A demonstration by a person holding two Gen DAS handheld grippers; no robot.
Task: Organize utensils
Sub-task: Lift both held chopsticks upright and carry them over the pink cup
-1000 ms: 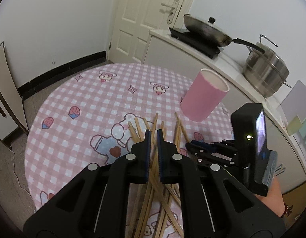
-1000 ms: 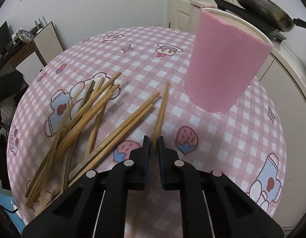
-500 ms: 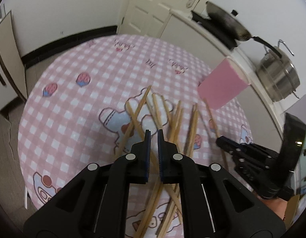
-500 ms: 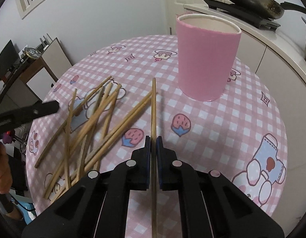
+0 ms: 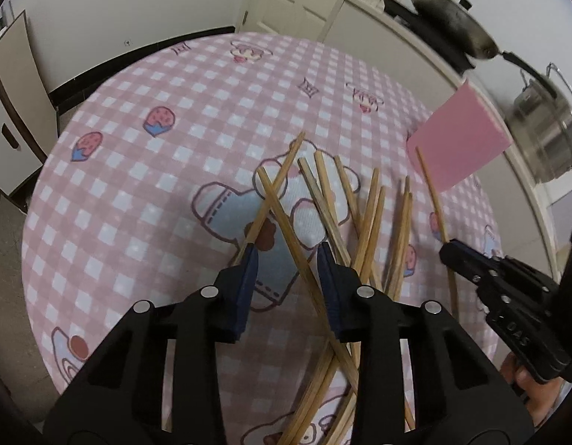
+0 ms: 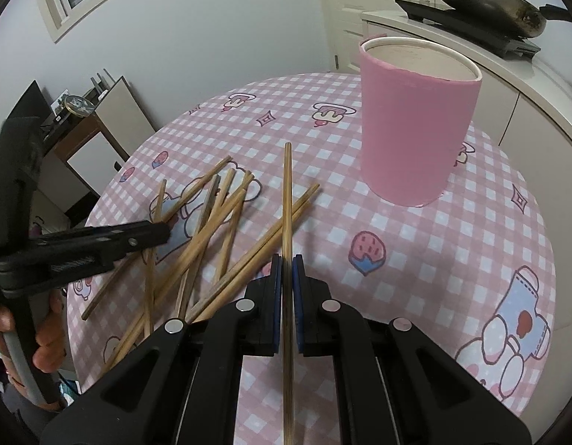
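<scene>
Standing upright, pink cup empty, right gripper jaws clamping one chopstick, left gripper jaws just opening, astride loose chopsticks

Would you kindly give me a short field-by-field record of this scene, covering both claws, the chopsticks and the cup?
left claw: open, jaws just opening, low over the pile, one chopstick crossing between them, not gripped
right claw: shut on a single chopstick, lifted, tip pointing forward left of the cup
pile of chopsticks: loose, crisscrossed on the tablecloth
cup: pink, upright, no chopsticks showing above its rim
</scene>
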